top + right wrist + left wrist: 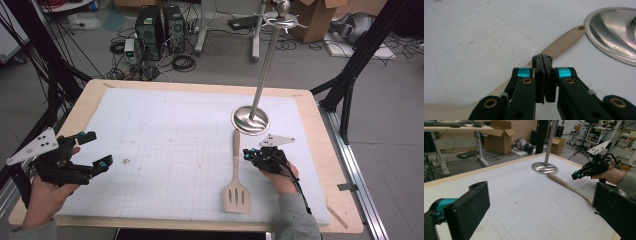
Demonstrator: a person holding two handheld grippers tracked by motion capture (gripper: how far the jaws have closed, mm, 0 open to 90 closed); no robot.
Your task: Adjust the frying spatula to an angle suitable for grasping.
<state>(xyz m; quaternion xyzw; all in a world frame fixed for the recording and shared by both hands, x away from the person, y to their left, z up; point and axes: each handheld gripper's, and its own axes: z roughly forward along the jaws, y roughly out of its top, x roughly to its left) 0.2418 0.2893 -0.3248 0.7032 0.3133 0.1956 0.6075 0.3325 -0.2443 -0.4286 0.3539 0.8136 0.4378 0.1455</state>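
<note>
A beige slotted spatula (pixel 236 170) lies on the white gridded mat, its handle end pointing at the steel stand's round base (pixel 250 121). My right gripper (pixel 247 154) is shut, pads pressed together with nothing between them, its tip just right of the handle's middle. In the right gripper view the shut gripper (pixel 544 58) hovers over the spatula handle (pixel 566 40), with the stand base (pixel 616 30) at the upper right. My left gripper (pixel 97 149) stands open and empty at the mat's left edge. The left gripper view has its wide-open gripper (pixel 544 210) facing the spatula (pixel 564 183) and the right gripper (pixel 576 175).
The stand's tall pole (pixel 265 65) rises from the base to a hooked top (pixel 280 19). The wooden table's rim (pixel 320 130) frames the mat (pixel 165 145). Computers, cables and boxes lie on the floor beyond.
</note>
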